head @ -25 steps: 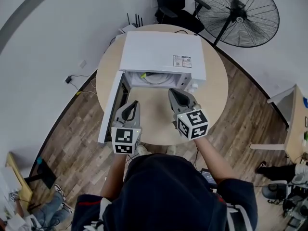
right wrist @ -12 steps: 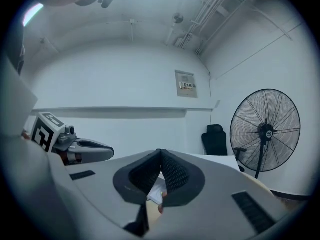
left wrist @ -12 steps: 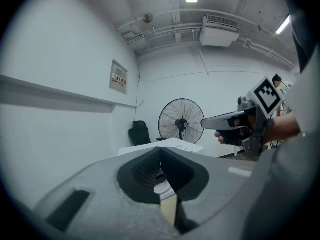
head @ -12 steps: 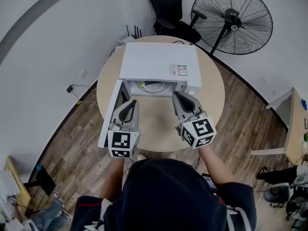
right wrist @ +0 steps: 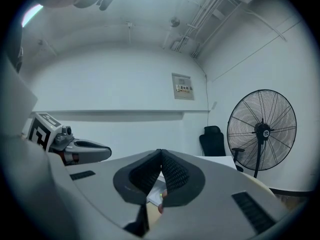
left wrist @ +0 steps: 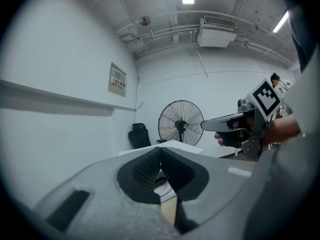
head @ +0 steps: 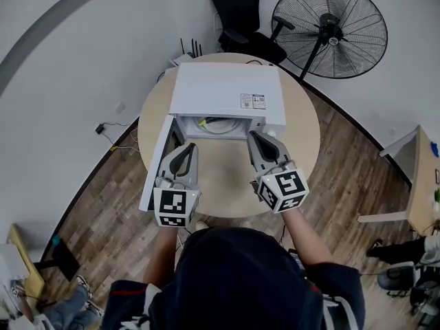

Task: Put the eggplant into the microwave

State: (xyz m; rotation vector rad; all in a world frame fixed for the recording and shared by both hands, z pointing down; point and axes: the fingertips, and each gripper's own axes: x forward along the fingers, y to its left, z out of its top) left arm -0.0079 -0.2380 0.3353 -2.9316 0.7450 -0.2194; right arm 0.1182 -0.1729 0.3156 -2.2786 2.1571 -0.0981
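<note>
- Our left gripper [head: 188, 148] has its jaws pressed together with nothing in them, and the microwave door [head: 157, 162] is swung open just to its left.
- Straight ahead of both grippers the microwave [head: 227, 88] sits open. The greenish bit inside is probably the eggplant [head: 203, 122], but it's hard to tell.
- Our right gripper [head: 256, 136] has its jaws together as well, empty, over the table [head: 220, 181].

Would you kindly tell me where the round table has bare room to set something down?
Bare table lies before the microwave, between the left gripper and right gripper, and in a strip to its right. The open door crowds the left edge.
</note>
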